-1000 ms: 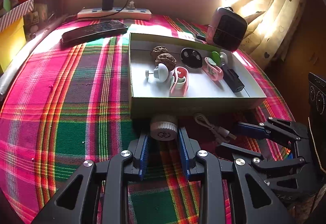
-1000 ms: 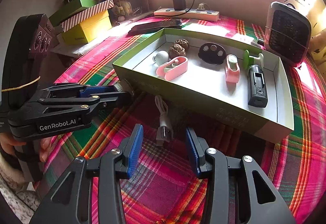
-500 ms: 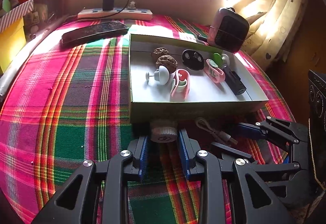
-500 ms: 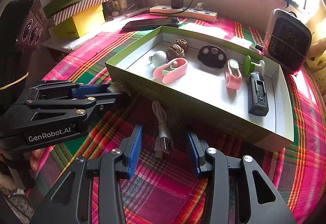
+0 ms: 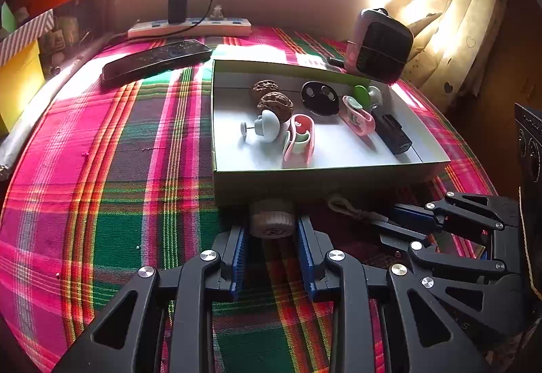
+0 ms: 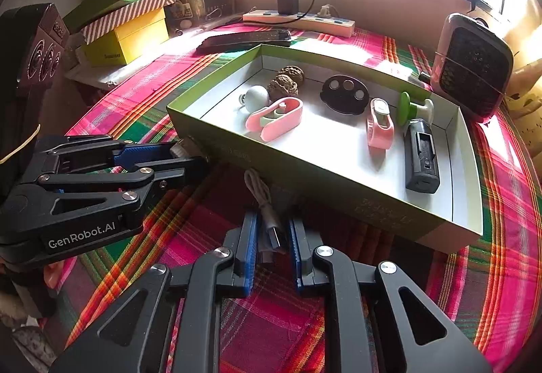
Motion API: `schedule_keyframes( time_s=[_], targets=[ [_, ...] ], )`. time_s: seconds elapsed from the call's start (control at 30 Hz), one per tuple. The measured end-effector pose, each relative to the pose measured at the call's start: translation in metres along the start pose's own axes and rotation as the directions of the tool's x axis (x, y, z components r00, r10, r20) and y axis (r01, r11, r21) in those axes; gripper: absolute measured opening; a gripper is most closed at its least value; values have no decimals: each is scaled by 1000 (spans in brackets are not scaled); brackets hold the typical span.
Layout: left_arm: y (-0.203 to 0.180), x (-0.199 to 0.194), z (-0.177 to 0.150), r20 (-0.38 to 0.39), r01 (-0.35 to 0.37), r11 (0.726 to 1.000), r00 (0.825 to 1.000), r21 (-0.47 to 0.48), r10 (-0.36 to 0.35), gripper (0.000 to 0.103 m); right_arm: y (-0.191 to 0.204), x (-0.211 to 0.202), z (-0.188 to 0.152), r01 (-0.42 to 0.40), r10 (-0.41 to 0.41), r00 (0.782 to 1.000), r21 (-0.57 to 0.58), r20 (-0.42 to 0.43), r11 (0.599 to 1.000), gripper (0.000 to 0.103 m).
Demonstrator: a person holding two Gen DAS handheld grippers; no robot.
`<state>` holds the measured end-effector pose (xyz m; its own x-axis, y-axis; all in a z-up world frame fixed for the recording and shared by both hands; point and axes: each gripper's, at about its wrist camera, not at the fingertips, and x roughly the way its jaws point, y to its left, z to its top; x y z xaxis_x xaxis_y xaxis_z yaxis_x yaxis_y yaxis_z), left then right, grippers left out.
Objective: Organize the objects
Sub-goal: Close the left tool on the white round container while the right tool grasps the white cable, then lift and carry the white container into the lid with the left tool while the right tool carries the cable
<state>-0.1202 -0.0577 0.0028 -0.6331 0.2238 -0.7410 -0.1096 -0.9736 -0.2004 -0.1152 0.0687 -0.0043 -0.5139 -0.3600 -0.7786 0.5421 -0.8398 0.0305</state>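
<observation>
A shallow green box (image 5: 305, 181) (image 6: 338, 193) lies on the plaid cloth, holding two walnuts (image 5: 274, 103), pink clips (image 6: 276, 117), a black disc (image 6: 344, 93), a white ball pin (image 5: 267, 129) and a black block (image 6: 421, 159). Just in front of its near wall, my left gripper (image 5: 270, 229) (image 6: 183, 152) is shut on a white ribbed cap (image 5: 271, 219). To its right, my right gripper (image 6: 272, 227) (image 5: 389, 224) is shut on the plug end of a grey USB cable (image 6: 259, 186), which lies against the same wall.
A dark phone (image 5: 155, 59) and a power strip (image 6: 301, 20) with a charger lie beyond the box. A small pink heater (image 6: 472, 63) stands at its far right corner. Stacked gift boxes (image 6: 128, 30) sit off the table's left edge.
My right gripper's jaws have closed onto the cable's plug; they stood apart around it before. The left gripper keeps its grip on the white cap in the same spot.
</observation>
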Motion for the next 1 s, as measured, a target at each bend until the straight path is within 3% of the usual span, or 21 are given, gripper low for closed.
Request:
schedule_keyframes(
  time_s=[1.0],
  targets=[
    [0,-1,-1,-3,-4,1000,1000,3,4,25,0,-1,0,-9,8,1000,16,3,1000,16]
  ],
)
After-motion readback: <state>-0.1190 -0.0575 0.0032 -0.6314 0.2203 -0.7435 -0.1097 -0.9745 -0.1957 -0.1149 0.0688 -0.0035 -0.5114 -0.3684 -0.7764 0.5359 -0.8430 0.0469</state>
